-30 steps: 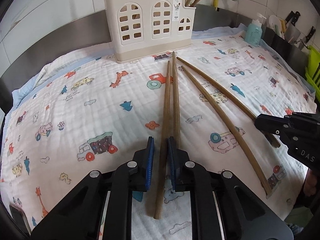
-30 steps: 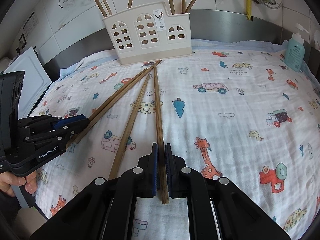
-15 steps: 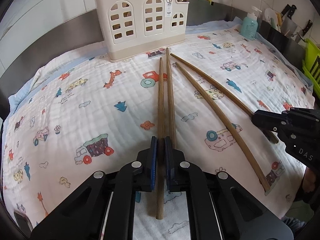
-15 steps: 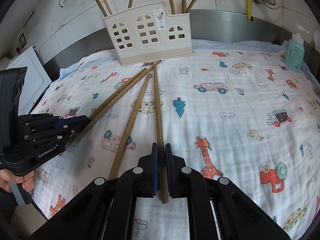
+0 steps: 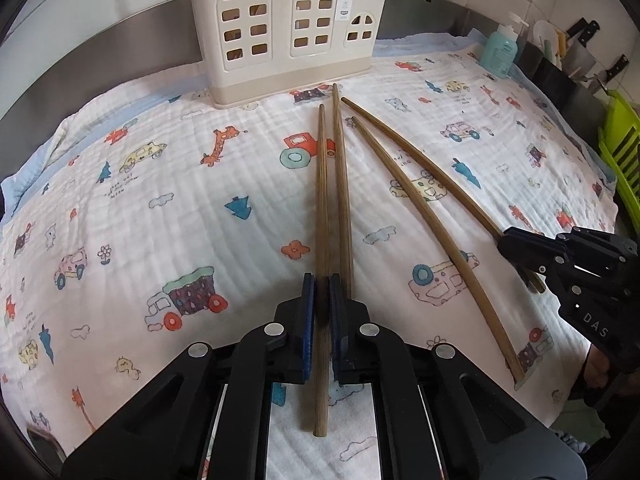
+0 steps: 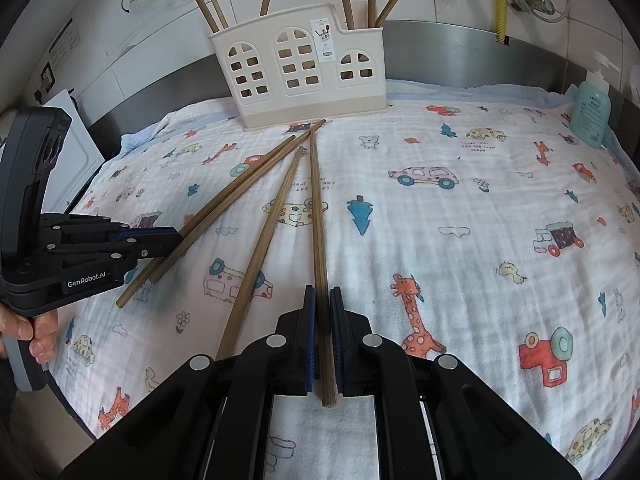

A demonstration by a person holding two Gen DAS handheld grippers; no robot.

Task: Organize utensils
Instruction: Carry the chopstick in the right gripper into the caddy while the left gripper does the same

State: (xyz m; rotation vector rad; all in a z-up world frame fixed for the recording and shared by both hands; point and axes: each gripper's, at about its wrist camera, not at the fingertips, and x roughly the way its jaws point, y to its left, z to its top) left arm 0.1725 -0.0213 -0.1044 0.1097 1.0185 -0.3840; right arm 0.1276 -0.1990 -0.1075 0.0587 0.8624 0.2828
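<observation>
Lying on a white cartoon-print cloth (image 5: 168, 184) are four long brown wooden chopsticks (image 5: 404, 178), tips converging toward the cream plastic window-cut utensil holder (image 5: 292, 32) at the steel back wall, butt ends fanned toward the near edge. Left gripper (image 5: 319, 312) is clamped on the leftmost stick (image 5: 321, 208); right gripper (image 6: 322, 326) is clamped on the rightmost stick (image 6: 317, 216). Open cloth flanks both sides. Further sticks stand upright in the holder.
</observation>
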